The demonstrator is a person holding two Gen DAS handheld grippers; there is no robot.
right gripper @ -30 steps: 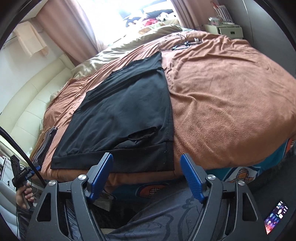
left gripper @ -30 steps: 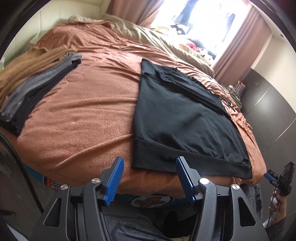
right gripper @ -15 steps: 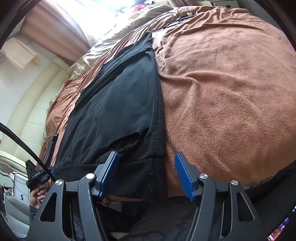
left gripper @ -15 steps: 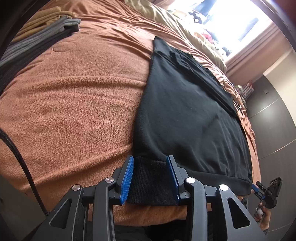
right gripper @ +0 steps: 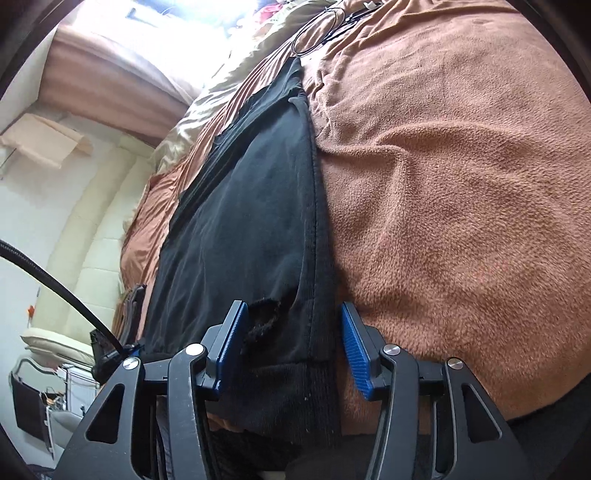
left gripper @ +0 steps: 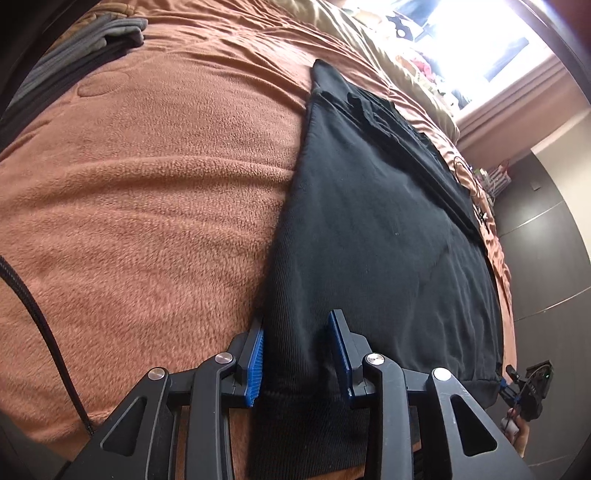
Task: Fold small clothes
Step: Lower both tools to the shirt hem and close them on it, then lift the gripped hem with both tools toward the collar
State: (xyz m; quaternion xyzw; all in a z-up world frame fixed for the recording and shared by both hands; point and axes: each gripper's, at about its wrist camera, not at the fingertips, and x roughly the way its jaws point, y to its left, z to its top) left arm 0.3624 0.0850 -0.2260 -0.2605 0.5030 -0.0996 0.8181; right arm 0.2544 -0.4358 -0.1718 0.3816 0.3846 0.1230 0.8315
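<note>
A black sweatshirt lies flat on a brown fleece blanket, its ribbed hem toward me. My left gripper straddles the hem's near left corner. Its jaws are closing with the cloth gathered between the blue pads, not clamped. In the right wrist view the sweatshirt shows a frayed hole near the hem. My right gripper straddles the near right corner, jaws closing. Its left pad sits by the hole, and its right pad rests on the blanket just past the cloth's edge.
A stack of folded grey, black and tan clothes lies at the bed's far left. A beige duvet is bunched at the head under the bright window. A black cable lies on the blanket beyond the sweatshirt.
Both grippers have come down and forward from off the bed's edge onto the sweatshirt's hem corners. Their jaws have narrowed around the cloth.
</note>
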